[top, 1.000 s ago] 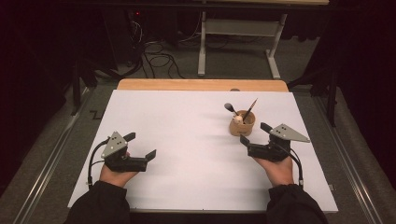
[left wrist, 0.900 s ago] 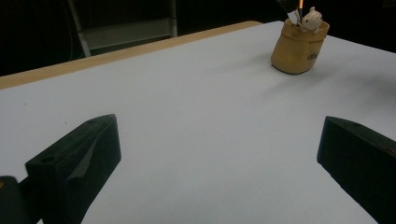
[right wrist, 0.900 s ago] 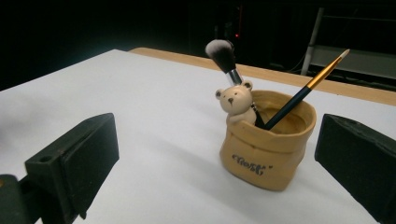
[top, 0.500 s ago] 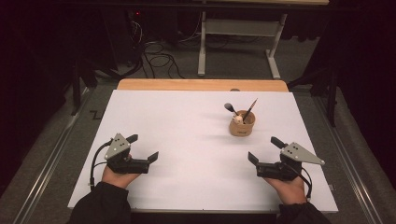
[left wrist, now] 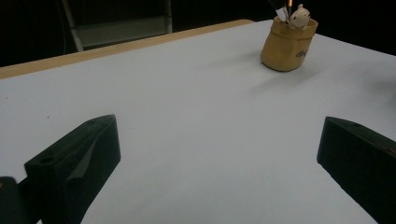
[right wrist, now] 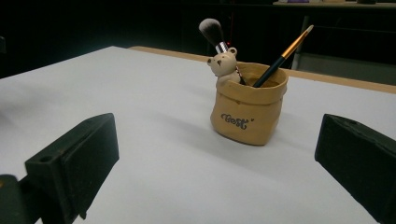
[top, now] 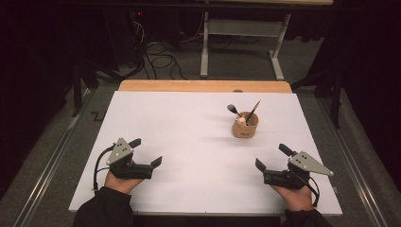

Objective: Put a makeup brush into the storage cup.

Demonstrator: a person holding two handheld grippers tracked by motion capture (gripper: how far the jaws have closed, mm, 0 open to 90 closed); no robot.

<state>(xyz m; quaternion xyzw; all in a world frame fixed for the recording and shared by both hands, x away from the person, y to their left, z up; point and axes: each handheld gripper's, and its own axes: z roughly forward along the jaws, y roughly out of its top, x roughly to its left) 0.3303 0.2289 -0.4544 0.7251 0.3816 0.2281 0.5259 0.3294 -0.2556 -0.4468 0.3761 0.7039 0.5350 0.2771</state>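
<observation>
A tan bag-shaped pot (top: 245, 126) (right wrist: 248, 108) (left wrist: 287, 43) stands upright on the white table (top: 189, 123), right of centre. It holds a fluffy makeup brush (right wrist: 212, 31), a thin brush with an orange handle (right wrist: 282, 54) and a small bear figure (right wrist: 222, 63). My right gripper (top: 273, 157) (right wrist: 219, 163) rests near the table's front right, open and empty, well short of the pot. My left gripper (top: 145, 152) (left wrist: 219, 163) sits at the front left, open with nothing between its jaws.
A wooden strip (top: 203, 86) runs along the table's far edge. Beyond it stand a metal frame (top: 241, 33) and loose cables (top: 158, 56) on the dark floor. Rails (top: 47, 161) flank the table on both sides.
My right gripper has pulled back from beside the pot toward the front edge of the table. The left gripper has barely shifted.
</observation>
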